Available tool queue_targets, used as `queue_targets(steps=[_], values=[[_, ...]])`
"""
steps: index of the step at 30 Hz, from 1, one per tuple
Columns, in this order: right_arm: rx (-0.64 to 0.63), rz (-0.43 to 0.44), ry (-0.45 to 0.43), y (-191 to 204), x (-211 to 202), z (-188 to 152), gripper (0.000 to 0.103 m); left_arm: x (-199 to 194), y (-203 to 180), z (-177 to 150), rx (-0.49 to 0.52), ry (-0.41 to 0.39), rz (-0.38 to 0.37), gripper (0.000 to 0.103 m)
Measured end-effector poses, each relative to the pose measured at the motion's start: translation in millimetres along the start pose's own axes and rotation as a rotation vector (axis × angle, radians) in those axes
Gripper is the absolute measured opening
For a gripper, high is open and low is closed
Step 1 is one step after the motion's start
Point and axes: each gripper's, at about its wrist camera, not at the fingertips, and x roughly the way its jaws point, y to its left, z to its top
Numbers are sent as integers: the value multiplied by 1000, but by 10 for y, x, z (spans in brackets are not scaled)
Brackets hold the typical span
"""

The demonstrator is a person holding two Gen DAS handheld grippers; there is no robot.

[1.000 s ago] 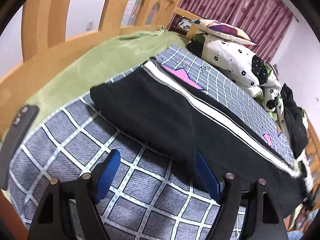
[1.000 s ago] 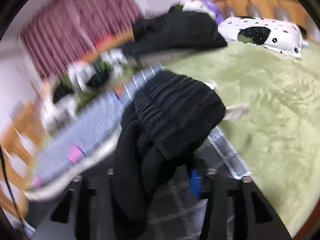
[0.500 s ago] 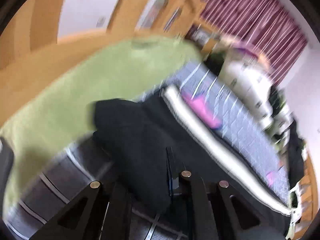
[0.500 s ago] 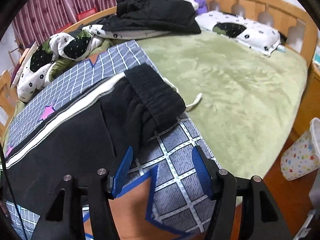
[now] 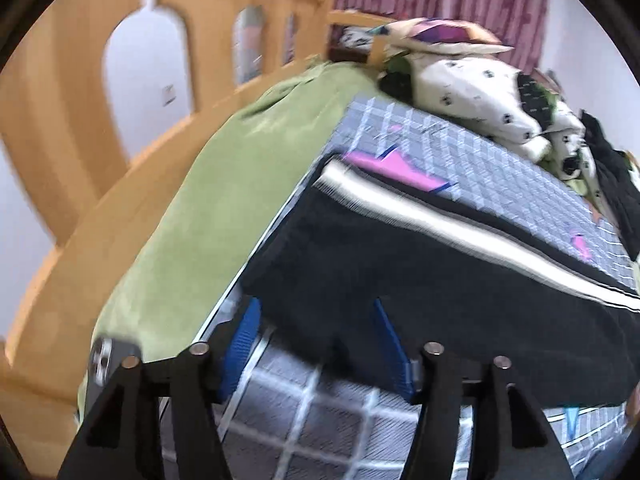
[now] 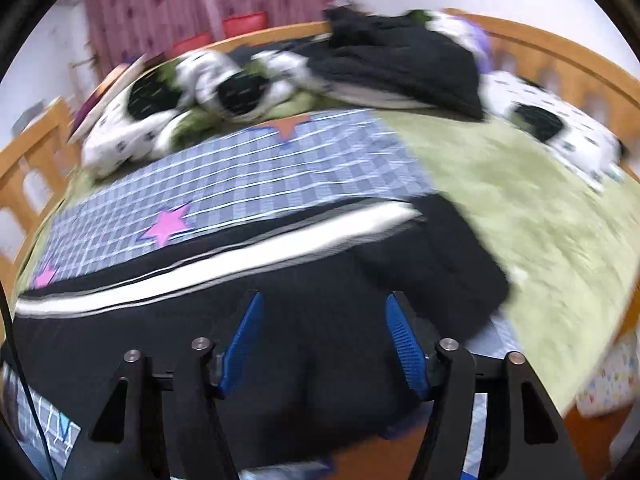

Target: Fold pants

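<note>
A green blanket [image 6: 520,184] covers the bed; on it lies a grey checked mat [image 6: 248,176]. Black pants [image 6: 240,280] with a white stripe fill both frames' lower centre. Left gripper [image 5: 316,336] and right gripper [image 6: 324,332] both spread, empty.

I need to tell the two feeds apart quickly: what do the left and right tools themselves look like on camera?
They look alike. The left tool has two black angular finger frames with triangular cut-outs and silver round bolt heads, each ending in a ribbed blue pad. The right tool shows the same black frames, silver bolts and blue pads; a thin black cable runs along its view's left edge. No markings or sleeves are visible.
</note>
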Motion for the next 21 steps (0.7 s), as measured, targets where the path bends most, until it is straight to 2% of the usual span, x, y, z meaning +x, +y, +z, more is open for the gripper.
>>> queue_targets(steps=[2,5,8,10,12,15,18,19,21], values=[[-81,17,16,310,197,110,65,47,-101,208,8,-22,-35,64],[-214,56,38,803,509,255,65,292,-246,499,-1,13,-61,66],[-333,138,59,1306,828,334,65,558,-373,615,-6,53,-49,66],[-396,193,69,1539,989,345,65,688,-399,687,4,53,-27,66],[-474,212,60,1759,1146,338,65,755,-376,741,-5,47,-22,66],[-524,220,68,1915,1354,362,65,918,-281,871,-36,65,-26,66],[-539,231,157,1964,1615,377,64,1110,-238,982,-38,96,-16,66],[-565,236,194,1991,1693,346,61,1161,-228,1015,-41,97,-14,66],[-622,227,203,2010,1745,255,59,1279,-215,1091,-49,93,-12,66]])
